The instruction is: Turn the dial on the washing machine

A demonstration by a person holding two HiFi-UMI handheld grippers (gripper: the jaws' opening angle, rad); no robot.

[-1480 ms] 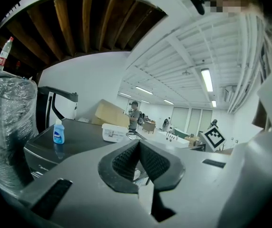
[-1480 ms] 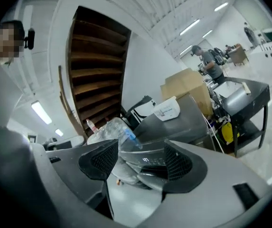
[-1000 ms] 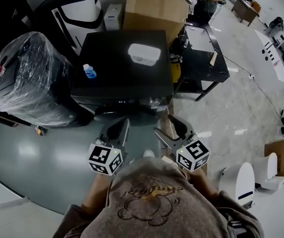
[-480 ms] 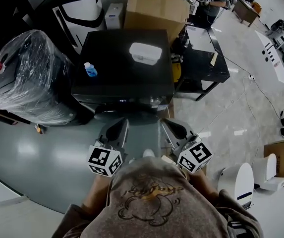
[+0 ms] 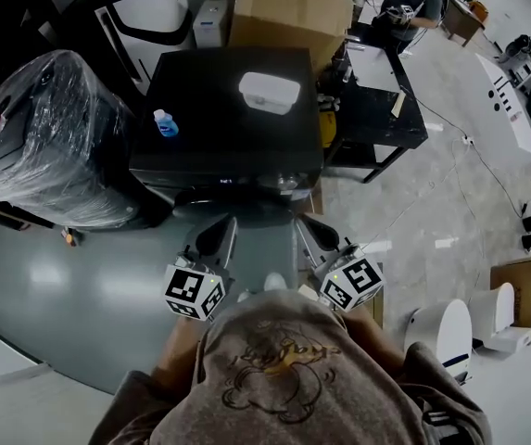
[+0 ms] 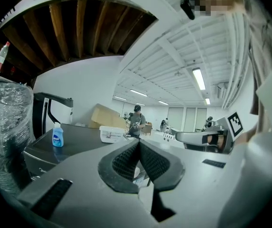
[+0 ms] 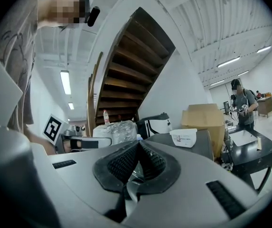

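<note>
You're pre-contact: left tongs [image 6: 138,143] together, right tongs [image 7: 138,144] just snapped shut on nothing, both just short of the black washing machine [image 5: 219,128], so next, reopen the right around the silver round dial [image 5: 288,184] at the front panel's right end; the white lidded plastic tub [image 5: 268,92] on top is closed, contents unseen.

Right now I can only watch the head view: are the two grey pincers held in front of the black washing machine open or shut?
Observer: The left gripper, in its own view, has its black ribbed pads pressed together, with nothing between them.
Operator: And the right one?
Observer: The right gripper has just been closing its jaws; they now meet, also empty.
Operator: What hangs overhead?
Observer: The underside of a brown wooden staircase.
</note>
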